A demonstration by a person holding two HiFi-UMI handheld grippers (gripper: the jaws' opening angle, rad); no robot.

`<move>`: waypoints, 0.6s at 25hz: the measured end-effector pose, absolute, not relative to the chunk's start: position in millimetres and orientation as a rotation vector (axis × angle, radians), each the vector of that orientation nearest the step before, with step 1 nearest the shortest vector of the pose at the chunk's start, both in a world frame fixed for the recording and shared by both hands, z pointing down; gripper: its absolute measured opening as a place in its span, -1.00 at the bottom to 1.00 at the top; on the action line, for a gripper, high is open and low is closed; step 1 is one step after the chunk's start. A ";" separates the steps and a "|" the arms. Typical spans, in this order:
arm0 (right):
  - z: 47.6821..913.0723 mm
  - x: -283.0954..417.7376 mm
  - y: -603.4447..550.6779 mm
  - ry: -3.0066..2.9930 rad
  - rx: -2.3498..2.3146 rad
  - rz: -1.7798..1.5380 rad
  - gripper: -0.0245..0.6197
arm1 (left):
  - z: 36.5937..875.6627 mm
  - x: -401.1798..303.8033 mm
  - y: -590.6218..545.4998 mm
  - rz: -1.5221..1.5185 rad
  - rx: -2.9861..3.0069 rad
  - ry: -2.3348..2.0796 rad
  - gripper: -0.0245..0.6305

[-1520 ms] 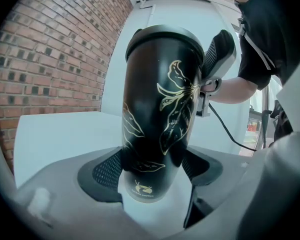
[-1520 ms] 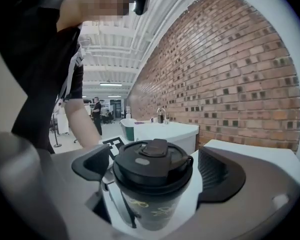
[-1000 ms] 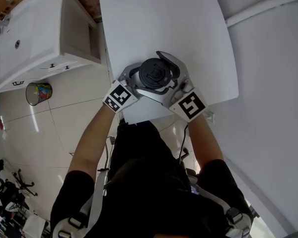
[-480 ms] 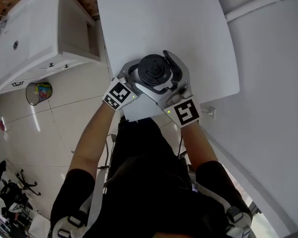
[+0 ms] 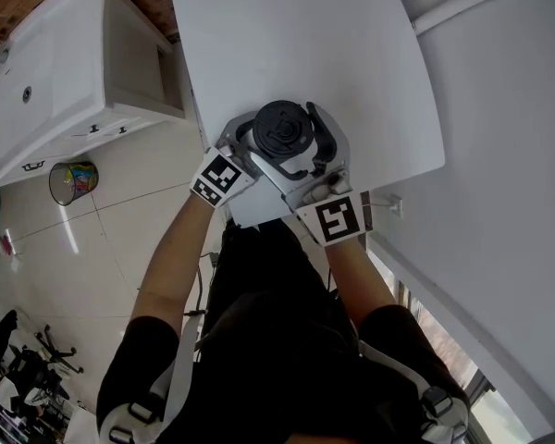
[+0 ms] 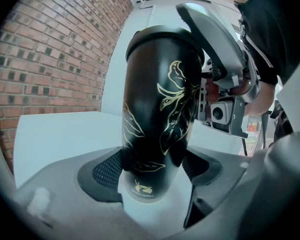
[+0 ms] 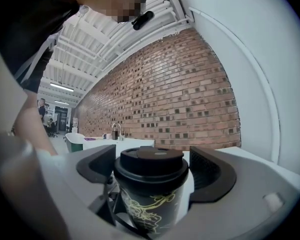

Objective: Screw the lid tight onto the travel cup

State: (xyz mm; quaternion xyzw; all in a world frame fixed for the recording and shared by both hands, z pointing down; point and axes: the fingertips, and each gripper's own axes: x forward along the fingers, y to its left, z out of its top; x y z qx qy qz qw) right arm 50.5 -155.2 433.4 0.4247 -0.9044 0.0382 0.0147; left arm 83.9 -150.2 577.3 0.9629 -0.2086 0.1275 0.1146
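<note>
The left gripper [image 6: 151, 168] is clenched on the lower body of the tall black travel cup with gold flower drawings [image 6: 160, 99], its mesh pads pressing both sides and holding it upright. The right gripper [image 7: 152, 169] reaches in level at the top, its jaws either side of the round black plastic lid [image 7: 150, 161] that sits on the cup; they have just been closing, yet the pads seem to stand just beside the rim rather than pressing it. The cup is over the near end of the white table [image 5: 287, 35], with a red brick wall [image 7: 190, 99] beyond
</note>
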 end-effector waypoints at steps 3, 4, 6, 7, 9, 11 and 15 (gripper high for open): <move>429.4 56.1 -151.0 -2.822 1.285 0.116 0.49 | 577.4 85.3 -150.0 0.368 2.824 -0.610 0.23; 426.2 58.3 -148.7 -2.829 1.278 0.121 0.49 | 577.5 84.9 -150.2 0.369 2.825 -0.609 0.23; 420.7 61.8 -142.0 -2.840 1.260 0.127 0.49 | 578.2 83.2 -150.2 0.376 2.823 -0.613 0.23; 419.4 63.2 -137.7 -2.840 1.246 0.126 0.49 | 578.7 81.8 -149.3 0.383 2.821 -0.621 0.23; 419.4 66.1 -128.8 -2.828 1.219 0.121 0.49 | 580.7 77.5 -145.0 0.401 2.818 -0.645 0.23; 421.5 71.3 -122.1 -2.811 1.211 0.117 0.50 | 582.2 71.5 -141.2 0.410 2.816 -0.664 0.23; 421.7 83.6 -115.9 -2.801 1.217 0.090 0.50 | 580.8 56.4 -134.7 0.405 2.745 -0.698 0.23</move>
